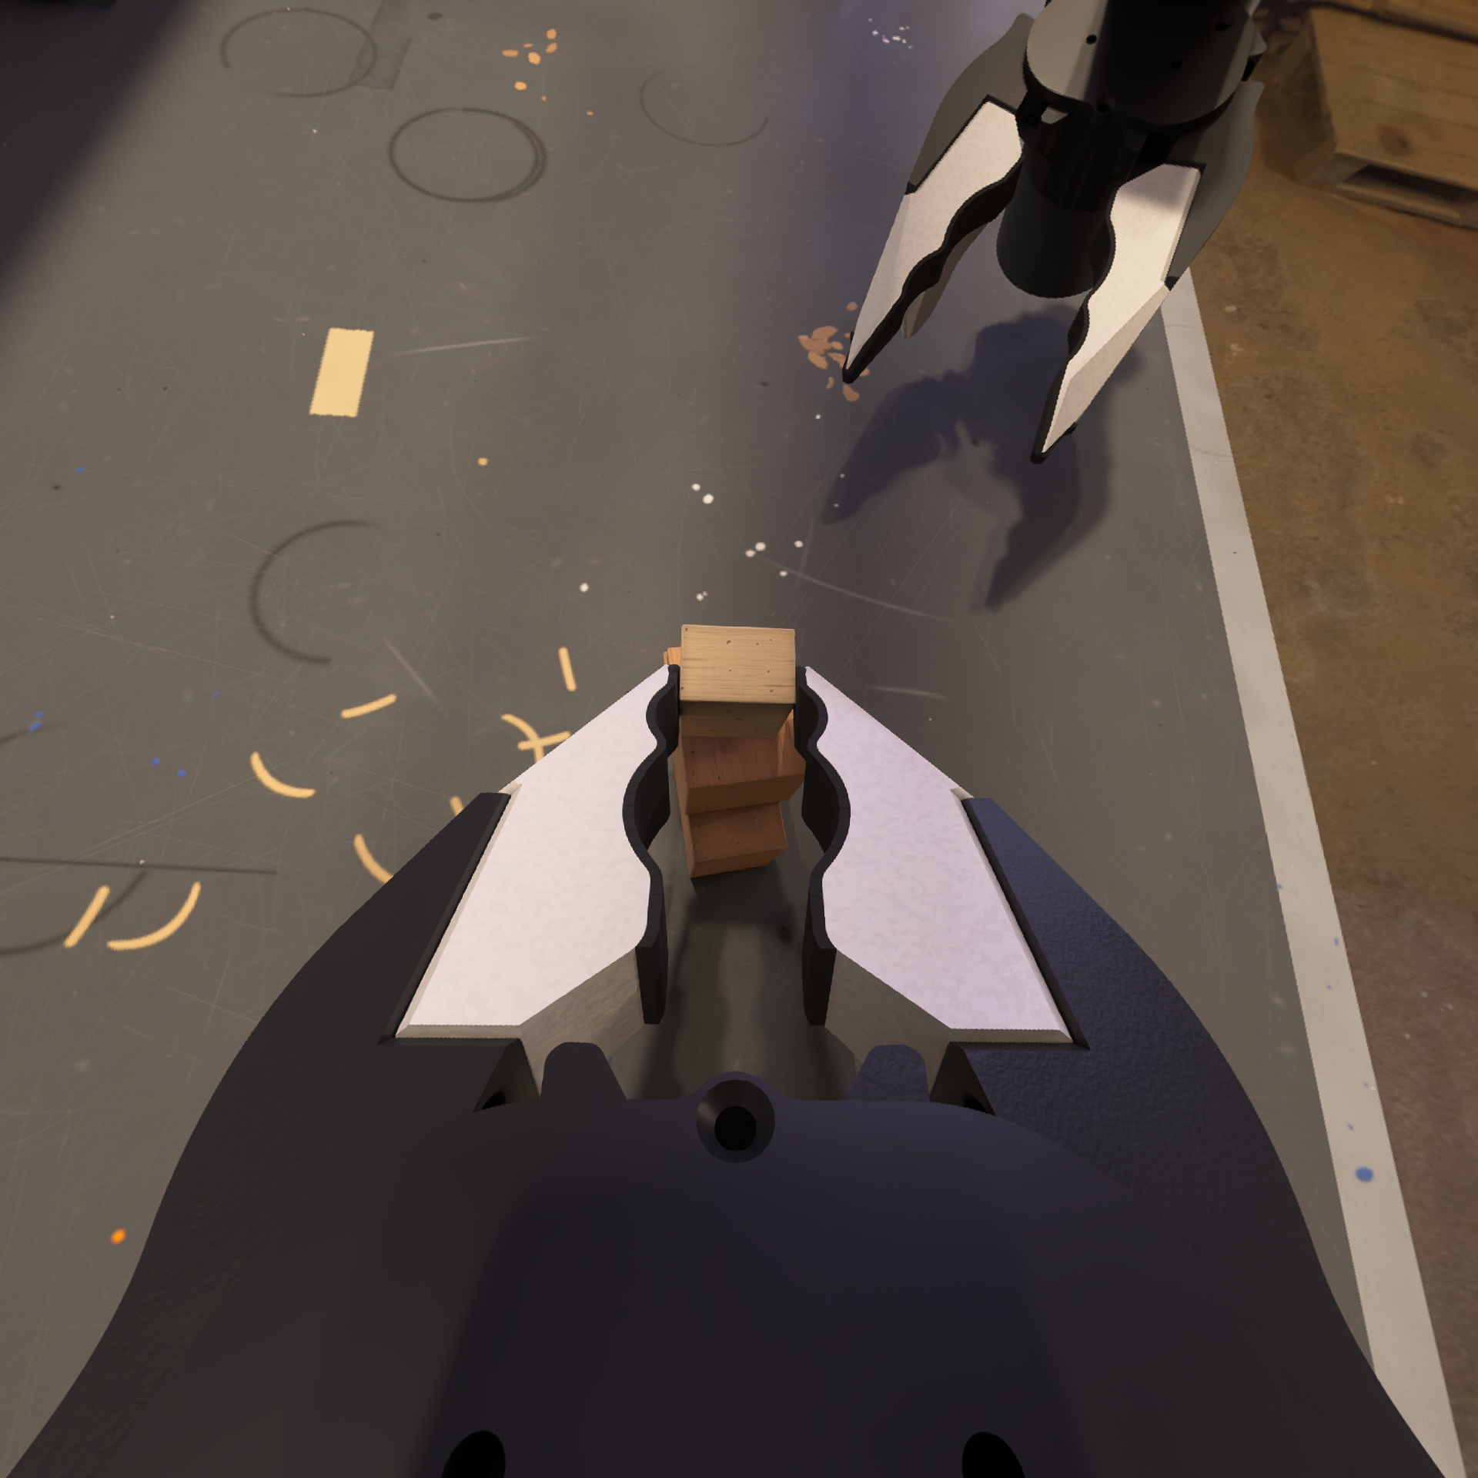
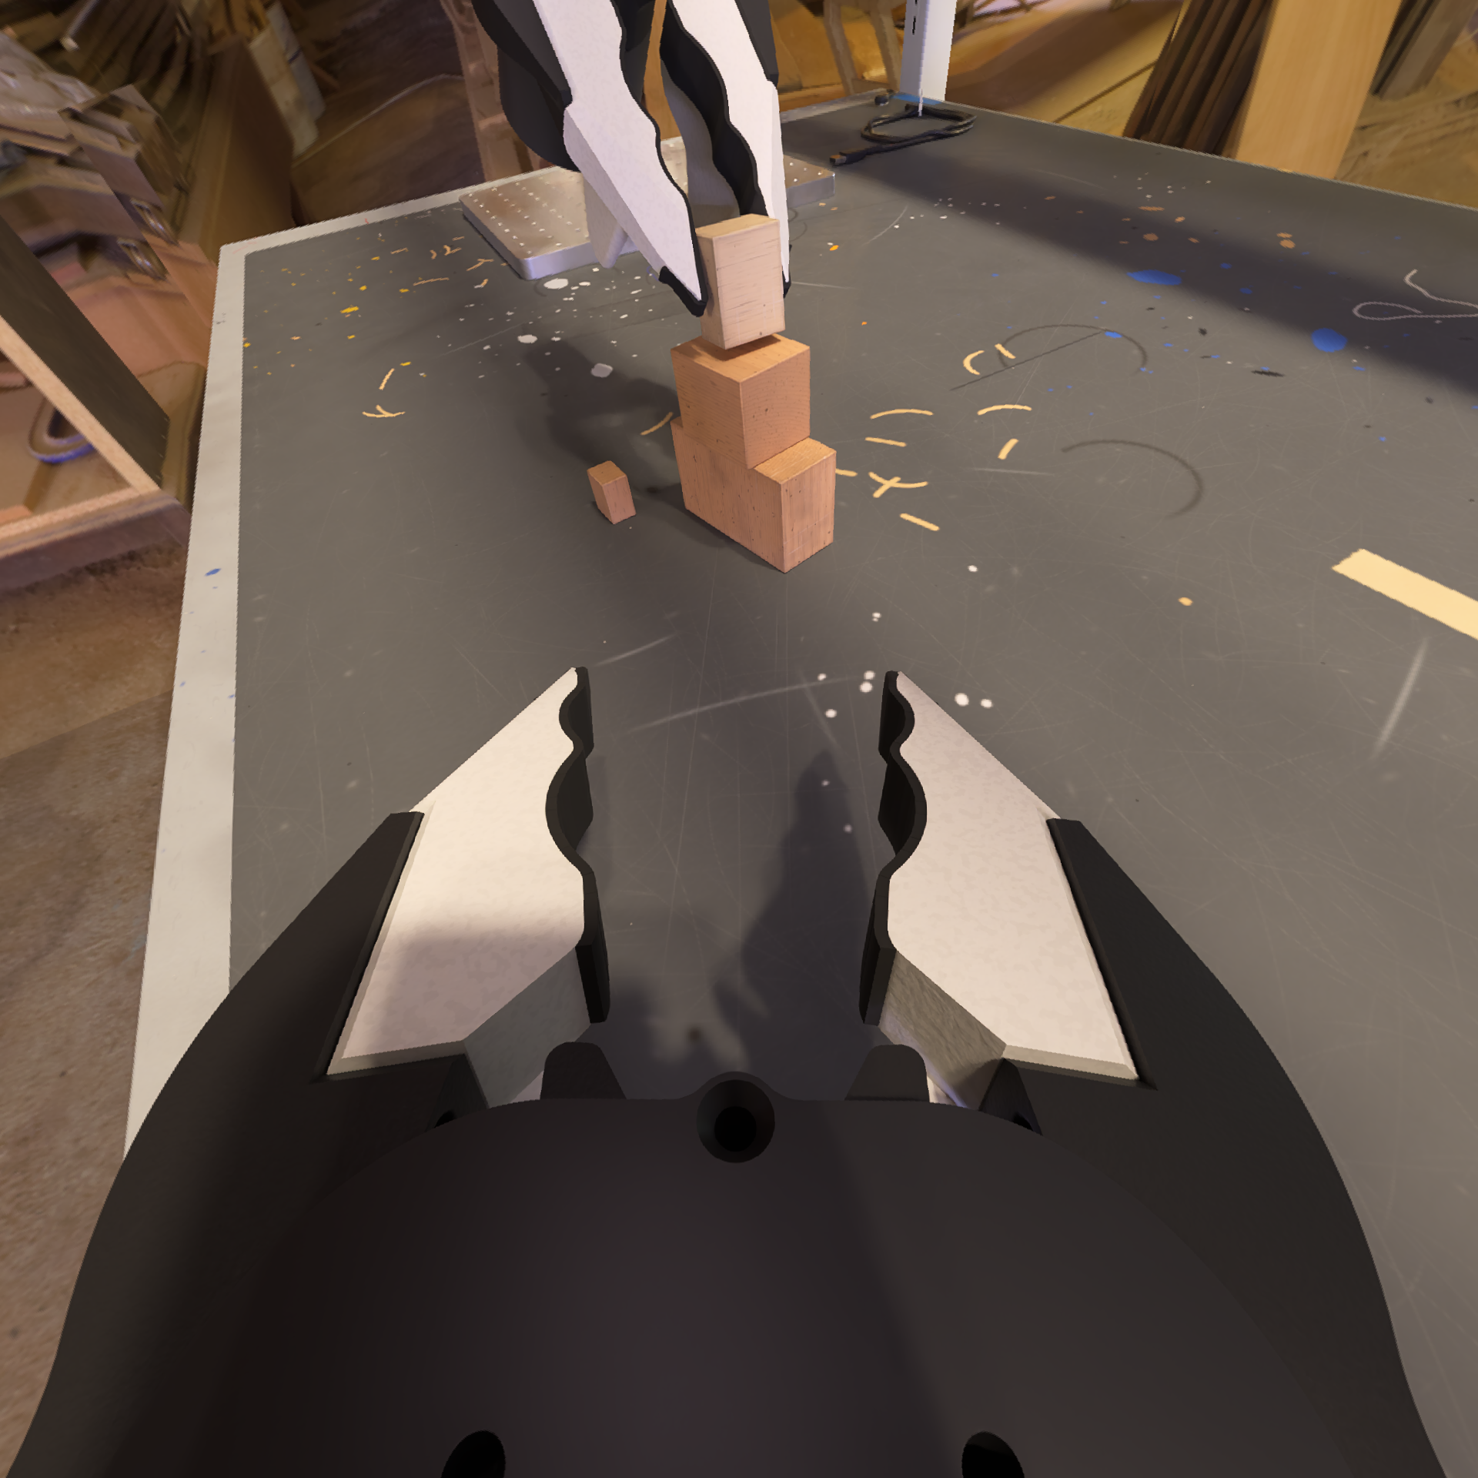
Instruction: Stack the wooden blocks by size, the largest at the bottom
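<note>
Three wooden blocks stand stacked on the dark table. The largest block (image 2: 760,500) is at the bottom, with a middle block (image 2: 740,396) on it, turned a little. My left gripper (image 1: 736,672) is shut on a paler, smaller block (image 1: 736,652), which sits slightly tilted on top of the middle block (image 1: 736,768). The left gripper (image 2: 740,297) and the pale block (image 2: 740,276) also show in the right wrist view. The smallest block (image 2: 612,492) lies on the table beside the stack. My right gripper (image 2: 736,680) is open and empty, well short of the stack; it also shows in the left wrist view (image 1: 944,416).
A perforated metal plate (image 2: 528,216) and a black cable (image 2: 912,128) lie at the far end of the table. The table's pale edge (image 2: 200,640) runs close to the stack's side, and shows in the left wrist view (image 1: 1248,640). A wooden pallet (image 1: 1400,104) stands on the floor.
</note>
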